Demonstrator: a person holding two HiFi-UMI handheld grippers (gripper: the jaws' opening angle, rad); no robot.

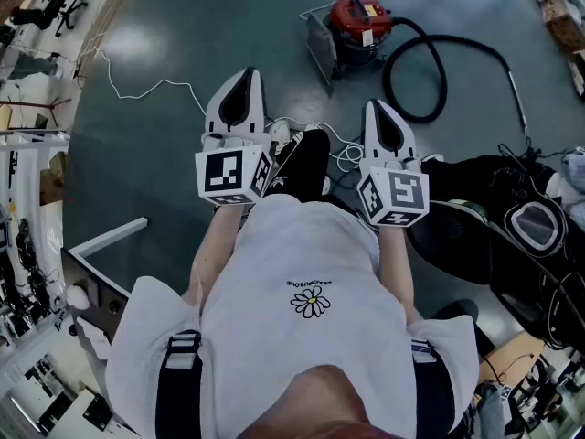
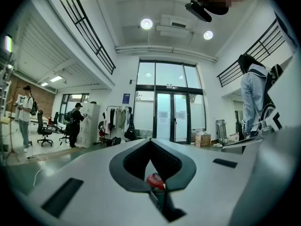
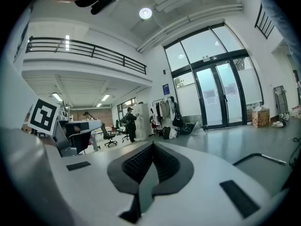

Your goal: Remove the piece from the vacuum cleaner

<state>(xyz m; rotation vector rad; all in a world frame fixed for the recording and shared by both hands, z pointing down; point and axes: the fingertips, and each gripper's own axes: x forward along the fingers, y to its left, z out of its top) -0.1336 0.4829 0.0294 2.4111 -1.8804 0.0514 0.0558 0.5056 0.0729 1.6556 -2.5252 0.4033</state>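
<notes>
We found the left gripper (image 1: 245, 76) (image 2: 150, 141) with its jaws closed together at the tips and nothing clamped between them. The right gripper (image 1: 377, 108) (image 3: 153, 146) stood the same way, tips met, with only bare floor showing through the gap behind them. Both were held side by side in front of the person's white daisy-print T-shirt (image 1: 311, 286), pointing forward and apart from each other.

The red and black canister vacuum cleaner (image 1: 358, 24) stood on the grey-green polished floor (image 1: 183, 26), ahead of both grippers and well apart from them, nearer the right gripper's line than the left's. In the left gripper view its red body (image 2: 155, 180) showed low in the opening behind the closed tips. A flat grey plate (image 1: 320, 48) stood at the canister's side facing the left gripper. The black ribbed hose (image 1: 431, 62) looped from the canister ahead of the right gripper and ran off to its right, ending in a pale rigid tube (image 1: 516, 94). Neither gripper touched any part of the cleaner.

A thin white cable (image 1: 137, 90) trailed across the floor ahead and left of the left gripper.
</notes>
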